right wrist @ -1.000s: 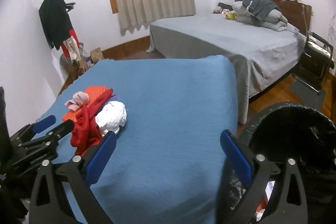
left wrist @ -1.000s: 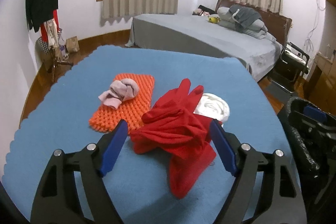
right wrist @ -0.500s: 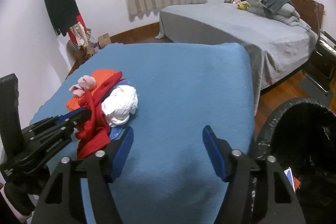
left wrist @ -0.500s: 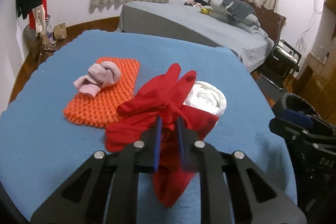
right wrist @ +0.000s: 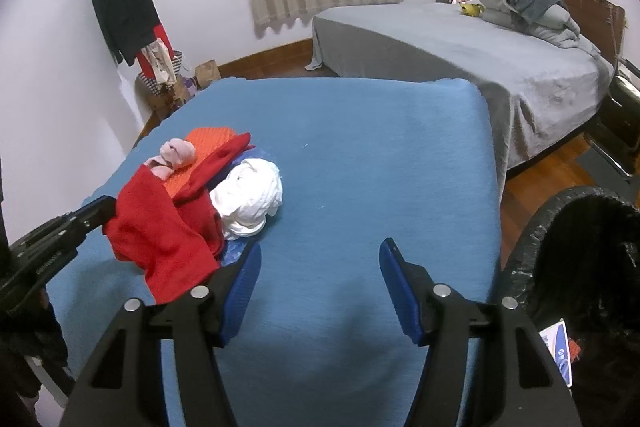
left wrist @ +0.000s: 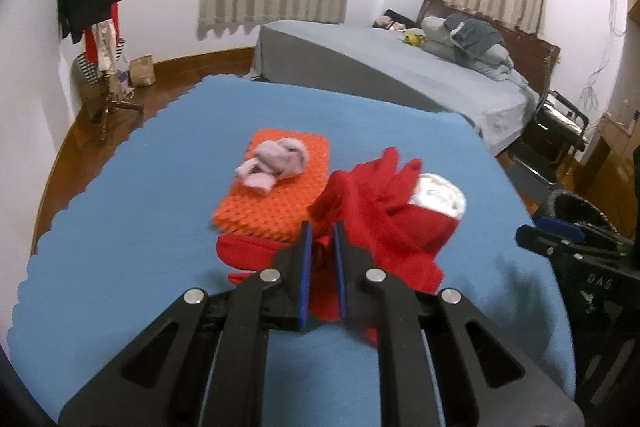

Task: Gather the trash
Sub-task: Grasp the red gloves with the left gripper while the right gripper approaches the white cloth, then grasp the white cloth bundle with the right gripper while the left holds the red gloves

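Note:
My left gripper is shut on a crumpled red cloth and lifts part of it off the blue table. The red cloth also shows in the right wrist view, raised at its left side by the left gripper. A white wad lies against the cloth's right side. A pink wad rests on an orange bumpy mat. My right gripper is open and empty above the table, right of the pile. The black-lined trash bin stands at the right.
A grey bed stands behind the table. A coat rack with clothes is at the far left wall. A chair is beside the bed. Some blue plastic peeks from under the red cloth.
My left gripper closed on the red cloth and has lifted it. My right gripper moved nearer the pile and narrowed its opening a little.

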The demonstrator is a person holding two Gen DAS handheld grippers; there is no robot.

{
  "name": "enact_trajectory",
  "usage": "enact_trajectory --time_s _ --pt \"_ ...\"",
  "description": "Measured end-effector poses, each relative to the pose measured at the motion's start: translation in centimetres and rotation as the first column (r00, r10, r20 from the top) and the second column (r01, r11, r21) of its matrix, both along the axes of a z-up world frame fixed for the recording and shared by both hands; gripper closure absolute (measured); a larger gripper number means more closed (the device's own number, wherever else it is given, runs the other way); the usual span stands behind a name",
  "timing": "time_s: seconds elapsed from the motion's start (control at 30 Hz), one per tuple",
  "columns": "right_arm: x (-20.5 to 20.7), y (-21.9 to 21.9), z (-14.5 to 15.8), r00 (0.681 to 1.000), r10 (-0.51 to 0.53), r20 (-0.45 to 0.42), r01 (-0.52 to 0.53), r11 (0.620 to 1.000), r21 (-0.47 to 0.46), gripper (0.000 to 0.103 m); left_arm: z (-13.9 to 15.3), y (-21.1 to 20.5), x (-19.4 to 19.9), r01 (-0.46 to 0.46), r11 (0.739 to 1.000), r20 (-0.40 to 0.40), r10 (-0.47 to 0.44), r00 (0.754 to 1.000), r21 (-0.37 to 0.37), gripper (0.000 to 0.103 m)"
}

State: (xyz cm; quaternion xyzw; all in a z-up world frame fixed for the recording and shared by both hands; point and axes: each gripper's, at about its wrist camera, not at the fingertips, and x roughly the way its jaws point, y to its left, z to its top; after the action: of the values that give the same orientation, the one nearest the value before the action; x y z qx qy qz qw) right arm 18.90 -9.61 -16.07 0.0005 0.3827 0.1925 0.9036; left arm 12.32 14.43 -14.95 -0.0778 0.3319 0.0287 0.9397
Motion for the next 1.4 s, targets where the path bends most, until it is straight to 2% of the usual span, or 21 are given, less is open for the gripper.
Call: enact_trajectory --time_s 0.1,0.2,0.27,0.47,0.57,0.7,0.77,0.8,0.83,0.9,0.97,1.2,1.4 --pt "0.1 0.2 -0.2 1.000 0.003 -0.009 -0.003 1.000 -0.003 0.042 -0.5 0.4 -0.1 0.008 1.000 -0.021 -0.008 1.000 -0.002 0.091" --pt "0.2 0.4 -0.5 1.000 0.003 -0.016 -0.003 1.000 -0.008 0.042 -1.0 0.3 -0.1 0.027 1.000 -0.026 -0.028 0.999 -0.014 0.080" --pt "0.2 0.4 -0.6 1.000 0.002 -0.020 -0.002 1.000 -0.013 0.042 -1.2 -0.1 0.2 0.038 0.999 -0.030 -0.039 0.999 -0.025 0.058" --pt "0.4 0.3 -0.9 1.000 -0.004 -0.030 0.003 1.000 -0.023 0.042 -2.7 -1.7 1.2 0.096 0.994 -0.076 -0.099 0.992 -0.046 0.046" --pt "0.5 0.3 -1.0 1.000 -0.005 -0.031 0.005 1.000 -0.024 0.042 -3.7 -2.5 1.8 0.111 0.993 -0.109 -0.116 0.987 -0.048 0.046" --pt "0.5 0.3 -1.0 1.000 -0.006 -0.029 0.006 1.000 -0.025 0.042 -4.7 -3.1 2.3 0.111 0.992 -0.144 -0.118 0.983 -0.053 0.046" --pt "0.6 0.2 -1.1 1.000 -0.007 -0.030 0.007 1.000 -0.023 0.042 -5.1 -3.4 2.4 0.109 0.993 -0.159 -0.116 0.981 -0.049 0.051" --pt "0.6 0.2 -1.1 1.000 -0.008 -0.030 0.007 1.000 -0.022 0.042 -5.3 -3.5 2.4 0.110 0.993 -0.165 -0.117 0.979 -0.050 0.061" --pt "0.6 0.2 -1.1 1.000 -0.007 -0.030 0.006 1.000 -0.022 0.042 -5.3 -3.7 2.5 0.111 0.993 -0.168 -0.117 0.979 -0.048 0.064" --pt "0.6 0.2 -1.1 1.000 -0.004 -0.031 0.004 1.000 -0.022 0.042 -5.2 -3.8 2.3 0.116 0.992 -0.163 -0.123 0.979 -0.053 0.084" --pt "0.5 0.2 -1.1 1.000 -0.003 -0.031 0.002 1.000 -0.019 0.042 -5.0 -3.9 1.9 0.121 0.991 -0.151 -0.128 0.980 -0.056 0.089" --pt "0.6 0.1 -1.0 1.000 -0.007 -0.024 0.007 1.000 -0.012 0.042 -2.3 -3.2 -0.2 0.094 0.994 -0.048 -0.097 0.994 -0.063 0.091" --pt "1.3 0.7 -1.2 0.999 -0.018 -0.029 0.018 1.000 -0.001 0.040 1.0 -1.1 -1.2 0.016 0.999 0.044 -0.014 0.999 -0.047 0.091"
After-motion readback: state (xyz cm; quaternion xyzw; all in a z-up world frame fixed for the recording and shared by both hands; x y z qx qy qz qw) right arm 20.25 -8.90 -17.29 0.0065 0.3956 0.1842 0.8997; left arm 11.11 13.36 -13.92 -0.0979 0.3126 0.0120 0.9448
